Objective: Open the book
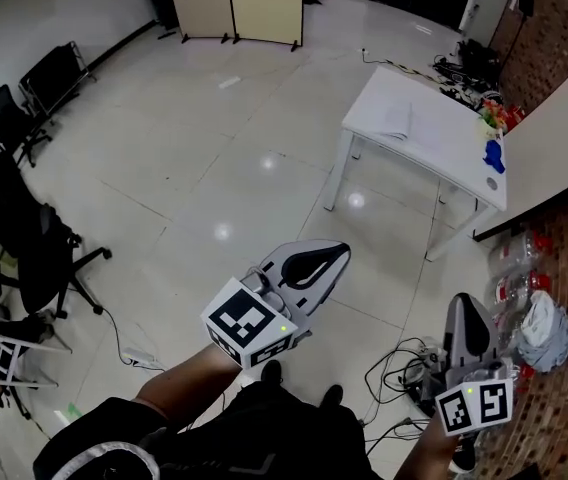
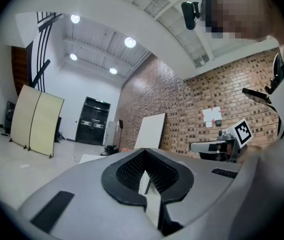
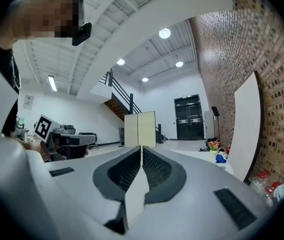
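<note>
A: Where is the book?
B: The thin white book [image 1: 396,120] lies on the white rectangular table [image 1: 442,146], near its left edge and well apart from both grippers.
A: And the jaws?
B: On the left grey gripper [image 1: 336,256] they are pressed together with nothing between them. The right grey gripper [image 1: 467,306] is the same.

At upper right we see a white table [image 1: 444,133] with a blue object [image 1: 493,155] near its right end. A beige folding screen [image 1: 234,3] stands at top centre, black office chairs [image 1: 24,233] at left, and tangled cables [image 1: 394,363] at lower right.
</note>
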